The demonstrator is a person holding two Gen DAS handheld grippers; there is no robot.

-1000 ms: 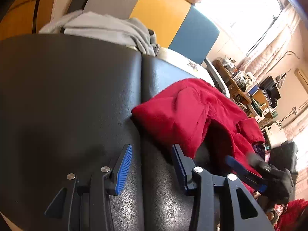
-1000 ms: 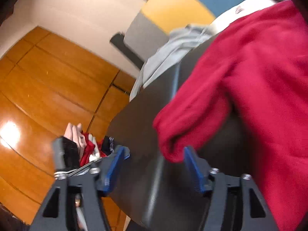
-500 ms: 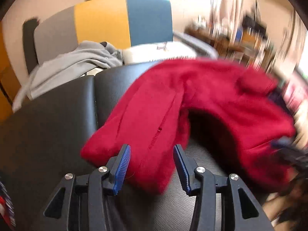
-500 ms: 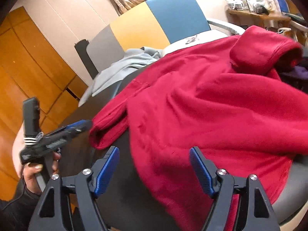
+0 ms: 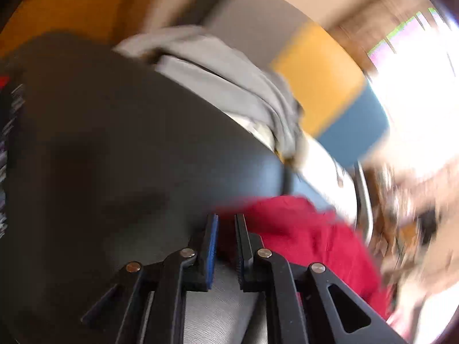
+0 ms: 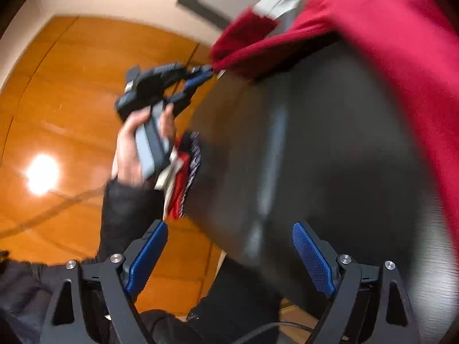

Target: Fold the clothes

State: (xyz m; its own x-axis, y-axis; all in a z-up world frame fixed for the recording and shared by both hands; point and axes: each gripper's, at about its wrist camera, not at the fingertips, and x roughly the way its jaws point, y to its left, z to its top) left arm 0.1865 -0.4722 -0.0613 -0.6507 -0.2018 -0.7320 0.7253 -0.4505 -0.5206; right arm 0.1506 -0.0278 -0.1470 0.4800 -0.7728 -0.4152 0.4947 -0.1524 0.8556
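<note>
The left hand-held gripper, its blue-padded fingers drawn nearly together, pinches an edge of a red fleece garment low over a black padded leather-look counter. From the right wrist camera the same left hand-held gripper shows in a bare hand at the counter's far-left edge, its tips meeting a corner of the red fleece garment, which trails from there across the top of the counter and down its right side. The right hand-held gripper hangs with its blue pads spread wide and nothing between them, over the near edge of the counter. A crumpled grey sweatshirt lies beyond the counter's far edge, against a chair back in grey, yellow and blue panels. A small heap of red, white and dark patterned cloth sits just under the bare hand at the counter's left side. An orange wooden floor spreads below, with a bright glare spot on it. A sunlit window flares at the right of the left wrist view, which is heavily blurred.
</note>
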